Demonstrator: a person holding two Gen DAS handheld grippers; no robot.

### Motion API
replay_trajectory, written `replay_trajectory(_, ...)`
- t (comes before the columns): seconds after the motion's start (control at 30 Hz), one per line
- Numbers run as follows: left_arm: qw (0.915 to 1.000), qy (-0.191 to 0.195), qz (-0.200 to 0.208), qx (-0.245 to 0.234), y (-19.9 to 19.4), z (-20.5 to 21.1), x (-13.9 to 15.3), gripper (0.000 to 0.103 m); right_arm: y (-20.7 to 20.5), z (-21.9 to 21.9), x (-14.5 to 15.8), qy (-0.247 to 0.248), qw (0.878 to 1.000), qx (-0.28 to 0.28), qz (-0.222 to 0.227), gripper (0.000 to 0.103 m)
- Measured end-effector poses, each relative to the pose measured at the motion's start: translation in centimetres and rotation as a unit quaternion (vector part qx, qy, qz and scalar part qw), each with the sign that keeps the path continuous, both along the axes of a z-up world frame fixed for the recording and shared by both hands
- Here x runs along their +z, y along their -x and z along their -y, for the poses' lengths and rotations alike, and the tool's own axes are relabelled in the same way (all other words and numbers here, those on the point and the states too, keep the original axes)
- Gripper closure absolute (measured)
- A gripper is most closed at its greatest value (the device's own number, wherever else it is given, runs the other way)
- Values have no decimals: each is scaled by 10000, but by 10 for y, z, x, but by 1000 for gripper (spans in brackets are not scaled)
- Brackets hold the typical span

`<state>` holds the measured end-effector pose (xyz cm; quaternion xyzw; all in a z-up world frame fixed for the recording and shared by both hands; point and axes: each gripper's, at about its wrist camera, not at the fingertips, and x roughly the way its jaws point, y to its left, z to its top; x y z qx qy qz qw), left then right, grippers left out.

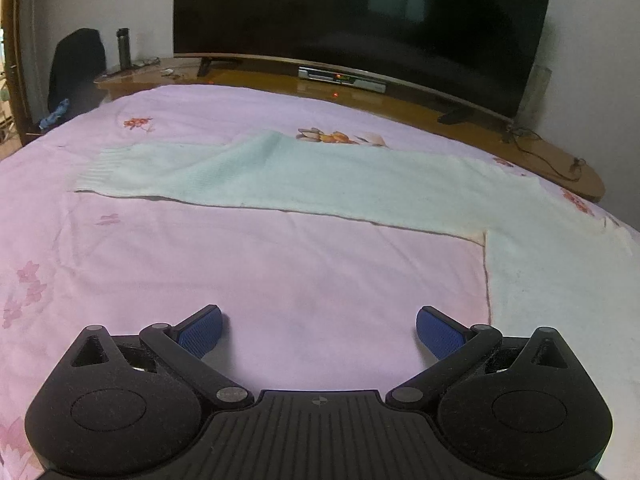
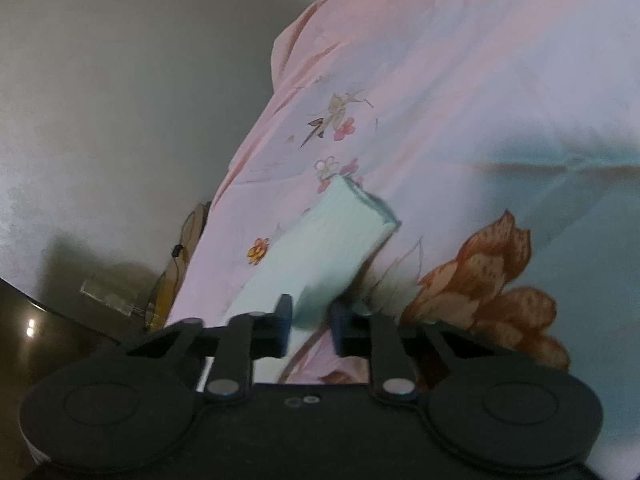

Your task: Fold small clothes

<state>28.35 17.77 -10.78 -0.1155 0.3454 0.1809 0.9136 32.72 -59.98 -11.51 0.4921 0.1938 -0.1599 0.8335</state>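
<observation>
1. I count 1 mint sweater (image 1: 360, 184) w/ 2 sleeves visible.
2. 1 pink floral bedsheet (image 1: 240, 280).
3. 1 TV (image 1: 360, 20), 1 set-top box (image 1: 342, 79).
4. 1 dark bottle (image 1: 124, 48).
5. 2 grippers: left gripper (image 1: 319, 330), right gripper (image 2: 311, 316).

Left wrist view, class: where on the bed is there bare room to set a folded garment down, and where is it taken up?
Free: the pink bedsheet between the open left gripper and the mint sweater, and the strip to the sweater's left. Taken: the sweater spans the middle and runs down the right edge. Behind the bed, the wooden stand carries the television.
</observation>
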Motion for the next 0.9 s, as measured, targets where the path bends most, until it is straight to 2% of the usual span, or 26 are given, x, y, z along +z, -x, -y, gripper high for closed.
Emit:
replay_trajectory(0.07,10000,22,-40,24,1,-1,0,0,-5,1,4,144,9998,-7,-162,100)
replay_trajectory(0.17,9999,79,-39,60,6,-4,1,0,-13,-6,16,593,9975,33,-385,99)
replay_trajectory(0.27,9997,-65,-175,144,11,-8,1,0,-23,-27,40,1355,9892,271,-495,99)
replay_trajectory(0.4,9983,-290,-363,349,22,-16,-5,0,-39,-77,78,2101,9730,911,-296,99)
replay_trajectory(0.5,9979,-331,-415,381,32,-23,-8,0,-56,-125,97,2404,9594,1472,-112,99)
replay_trajectory(0.7,9978,-344,-424,372,49,-32,-6,0,-94,-247,109,2664,9239,2738,229,99)
replay_trajectory(0.9,9980,-333,-371,382,62,-42,-4,0,-110,-379,98,2898,8726,3919,298,99)
